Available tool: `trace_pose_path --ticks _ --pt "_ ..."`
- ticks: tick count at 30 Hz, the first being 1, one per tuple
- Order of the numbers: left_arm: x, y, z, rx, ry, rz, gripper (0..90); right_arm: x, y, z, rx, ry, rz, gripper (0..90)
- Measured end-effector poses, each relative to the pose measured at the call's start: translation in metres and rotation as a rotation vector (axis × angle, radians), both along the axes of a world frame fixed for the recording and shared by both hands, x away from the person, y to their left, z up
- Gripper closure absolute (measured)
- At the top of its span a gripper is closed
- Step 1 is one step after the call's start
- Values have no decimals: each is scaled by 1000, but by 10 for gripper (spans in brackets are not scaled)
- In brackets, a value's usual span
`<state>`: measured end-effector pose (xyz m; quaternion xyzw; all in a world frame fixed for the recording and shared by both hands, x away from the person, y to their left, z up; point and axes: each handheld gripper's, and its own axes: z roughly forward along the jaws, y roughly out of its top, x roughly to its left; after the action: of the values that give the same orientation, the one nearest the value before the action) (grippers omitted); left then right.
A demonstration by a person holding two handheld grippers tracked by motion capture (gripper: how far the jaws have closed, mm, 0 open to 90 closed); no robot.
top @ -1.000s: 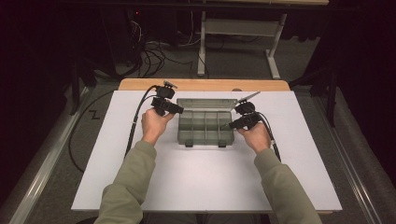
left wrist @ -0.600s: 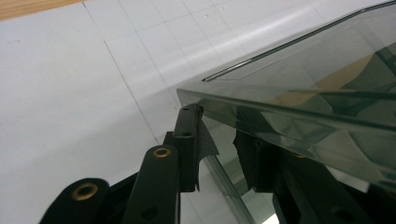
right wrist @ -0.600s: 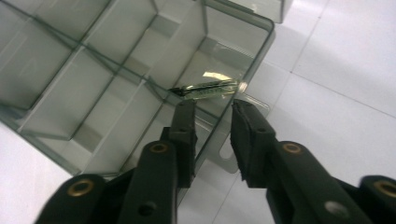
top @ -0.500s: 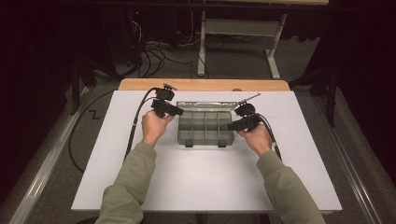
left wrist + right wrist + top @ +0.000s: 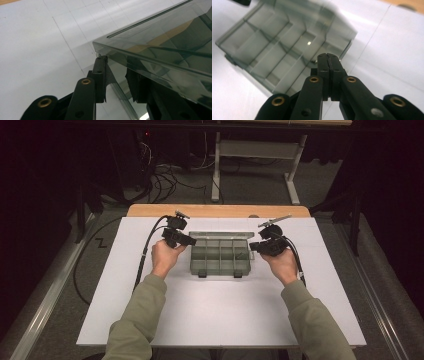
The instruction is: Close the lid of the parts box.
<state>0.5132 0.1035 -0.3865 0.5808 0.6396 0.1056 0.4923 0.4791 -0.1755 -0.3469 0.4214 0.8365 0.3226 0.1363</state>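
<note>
A smoky clear compartment box [image 5: 220,260] lies open mid-table, its lid [image 5: 220,236] tilted up at the far side. My left gripper [image 5: 192,241] sits at the box's far left corner. In the left gripper view its jaws [image 5: 116,67] are shut on the lid's [image 5: 162,50] corner edge, one finger outside and the other showing through the plastic. My right gripper [image 5: 251,246] hovers at the box's right end. Its jaws [image 5: 328,56] have just been closing and are now pressed together with nothing between them, just above the box's [image 5: 274,50] several dividers.
The white tabletop [image 5: 215,315] has a wooden strip [image 5: 215,210] along its far edge. Each gripper's cable [image 5: 142,260] trails back toward the person. Beyond the table are floor cables [image 5: 160,180] and a metal frame [image 5: 250,150].
My right gripper has risen slightly at the box's right end. The left gripper has stayed at the lid's left corner.
</note>
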Motion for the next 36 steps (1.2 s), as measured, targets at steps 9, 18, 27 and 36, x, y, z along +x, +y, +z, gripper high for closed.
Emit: trace_pose_path --ticks 9,18,27,36 --pt "-5 2 -2 6 20 -8 690 -3 -3 9 10 -22 -10 900" --pt "-11 8 1 10 28 -20 674 -4 1 10 2 -20 4 900" --pt "-25 10 4 17 6 -62 763 -8 4 9 -1 -17 25 889" --pt "-36 16 10 -26 -33 -54 779 -12 3 6 -1 -16 38 878"
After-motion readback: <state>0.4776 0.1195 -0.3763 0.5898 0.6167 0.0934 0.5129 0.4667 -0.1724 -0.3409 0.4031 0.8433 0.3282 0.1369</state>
